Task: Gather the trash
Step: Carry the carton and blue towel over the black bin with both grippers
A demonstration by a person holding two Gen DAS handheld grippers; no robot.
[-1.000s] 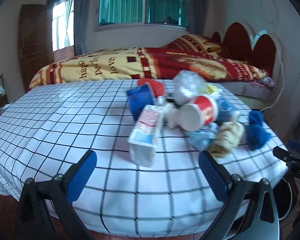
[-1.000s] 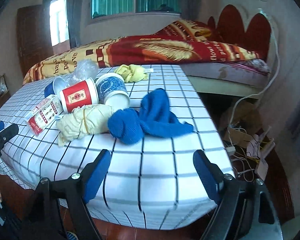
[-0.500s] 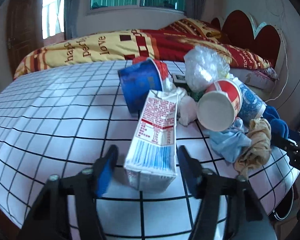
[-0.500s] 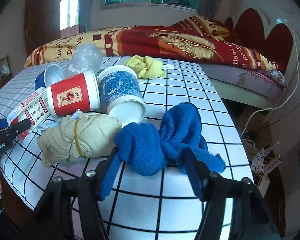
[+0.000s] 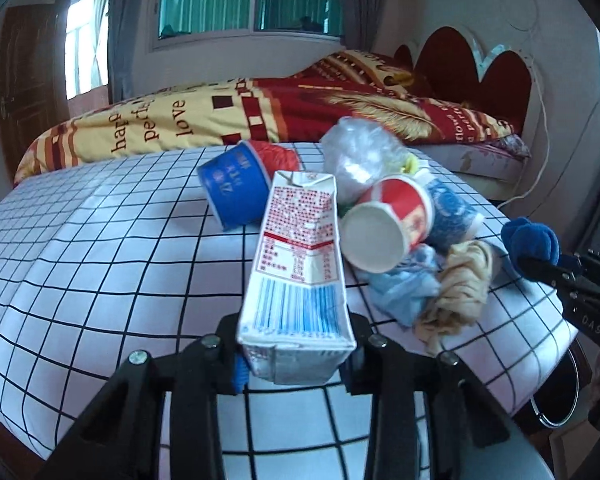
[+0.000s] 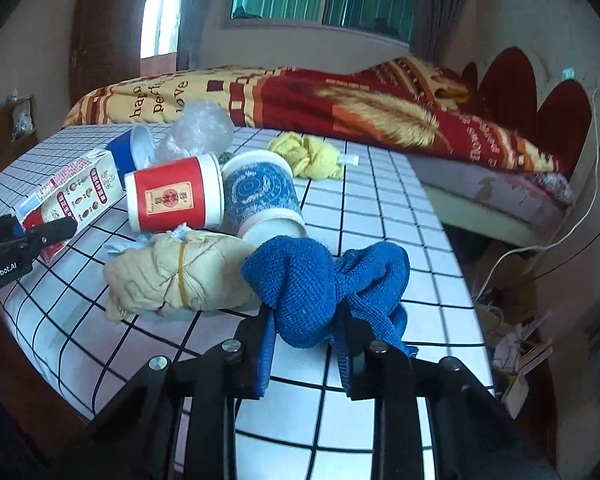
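1. Two grips were on at once: the left tongs [image 5: 296, 364] were clamped on the bottom end of the milk carton [image 5: 298, 264], low in the middle of the left view, and the right tongs [image 6: 304, 340] were closed on a knot of the blue cloth [image 6: 324, 284], low in the middle of the right view.
2. Both things lay on the checked desk [image 5: 100, 272] among the rest of the litter, near its right edge.
3. The carton was held only at its base, so its long body could swing and knock the blue cup [image 5: 234, 188] just behind it or the red cup [image 5: 388, 224] beside it.
4. Thin card might crush under a hard squeeze; whether anything was left inside I could not tell.
5. The cloth was soft and bunched, and only one lobe sat between the tongs. It could slip free, or its loose tail could drag the tan bundle [image 6: 172, 272] that touched it.
6. The blue-patterned cup [image 6: 260, 196] lay on its side against the cloth and could roll toward the desk edge.
7. No bin was clearly in view, so the drop point stayed uncertain.
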